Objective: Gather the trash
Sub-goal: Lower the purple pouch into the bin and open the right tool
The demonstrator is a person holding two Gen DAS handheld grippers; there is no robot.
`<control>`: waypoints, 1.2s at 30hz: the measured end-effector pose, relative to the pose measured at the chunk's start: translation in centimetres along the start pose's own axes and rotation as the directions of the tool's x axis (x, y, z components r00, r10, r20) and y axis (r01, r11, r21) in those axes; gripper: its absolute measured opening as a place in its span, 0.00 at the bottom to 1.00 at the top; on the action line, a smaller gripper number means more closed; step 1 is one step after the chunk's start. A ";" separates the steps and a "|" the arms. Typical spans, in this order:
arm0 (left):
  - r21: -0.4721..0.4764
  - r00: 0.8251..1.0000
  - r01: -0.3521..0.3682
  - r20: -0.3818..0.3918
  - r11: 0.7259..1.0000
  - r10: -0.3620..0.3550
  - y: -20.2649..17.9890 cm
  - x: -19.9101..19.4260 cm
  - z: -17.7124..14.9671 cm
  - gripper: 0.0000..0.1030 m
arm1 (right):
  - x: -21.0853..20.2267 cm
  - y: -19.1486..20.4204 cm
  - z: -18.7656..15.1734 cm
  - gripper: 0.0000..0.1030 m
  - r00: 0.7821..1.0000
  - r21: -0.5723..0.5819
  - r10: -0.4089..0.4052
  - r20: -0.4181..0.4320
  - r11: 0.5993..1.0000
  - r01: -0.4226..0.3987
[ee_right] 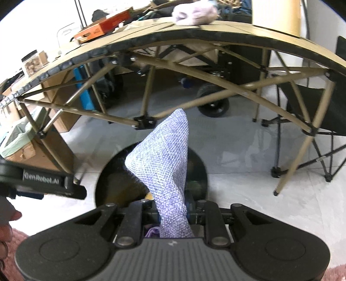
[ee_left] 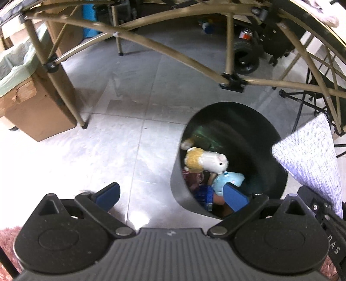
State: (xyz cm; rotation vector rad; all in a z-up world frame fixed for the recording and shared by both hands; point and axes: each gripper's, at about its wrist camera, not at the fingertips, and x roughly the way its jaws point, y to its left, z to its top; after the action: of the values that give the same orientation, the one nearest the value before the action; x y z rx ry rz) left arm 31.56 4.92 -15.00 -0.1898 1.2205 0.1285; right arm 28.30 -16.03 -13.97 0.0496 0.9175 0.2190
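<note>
Right gripper [ee_right: 173,213] is clamping the purple cloth [ee_right: 164,155] above the black bin [ee_left: 268,134] for dropping in; left gripper [ee_left: 170,195] is hanging spread apart, holding nothing, by the bin's rim.

We see a folding table [ee_right: 216,32] on tan crossed legs. An orange box [ee_right: 103,28] lies at its left part, a pale bundle [ee_right: 194,14] at its near edge, and a clear jar [ee_right: 32,61] toward its left end. Below, a cardboard box [ee_left: 36,108] lined with a green bag [ee_left: 19,64] stands on the grey floor [ee_left: 129,129]. A black folding chair [ee_right: 313,112] stands at right.
</note>
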 end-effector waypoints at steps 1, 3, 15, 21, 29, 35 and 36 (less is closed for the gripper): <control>-0.008 1.000 -0.001 0.000 1.000 0.001 0.4 0.0 0.0 1.00 | 0.2 0.4 0.3 0.17 1.000 -0.006 0.005 -0.003 1.000 -0.005; -0.027 1.000 -0.007 -0.002 1.000 0.007 1.5 0.2 0.1 1.00 | 0.7 1.3 0.7 0.17 1.000 -0.015 0.012 -0.008 1.000 -0.013; -0.118 0.999 -0.041 -0.030 0.992 0.037 7.1 1.4 0.0 1.00 | 5.4 3.5 2.2 0.17 0.992 0.017 0.031 -0.122 0.999 -0.029; -0.140 0.998 -0.048 -0.041 0.989 0.043 8.6 1.9 -0.2 1.00 | 8.1 4.1 2.4 0.17 0.982 0.042 0.019 -0.186 0.999 -0.011; -0.154 0.998 -0.051 -0.052 0.987 0.043 9.6 2.2 -0.3 1.00 | 10.7 4.6 2.5 0.18 0.968 0.052 -0.012 -0.252 0.998 0.025; -0.160 0.997 -0.054 -0.061 0.986 0.044 9.9 2.4 -0.4 1.00 | 11.2 4.6 2.5 0.20 0.963 0.041 -0.027 -0.266 0.998 0.039; -0.160 0.997 -0.054 -0.062 0.986 0.044 9.9 2.4 -0.4 1.00 | 11.2 4.6 2.5 0.21 0.963 0.039 -0.027 -0.268 0.998 0.039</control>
State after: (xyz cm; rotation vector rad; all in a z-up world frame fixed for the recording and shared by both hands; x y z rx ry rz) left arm 30.01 14.51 -18.20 -0.3070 1.2734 0.2670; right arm 36.12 -9.08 -20.57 0.0462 1.1916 0.1768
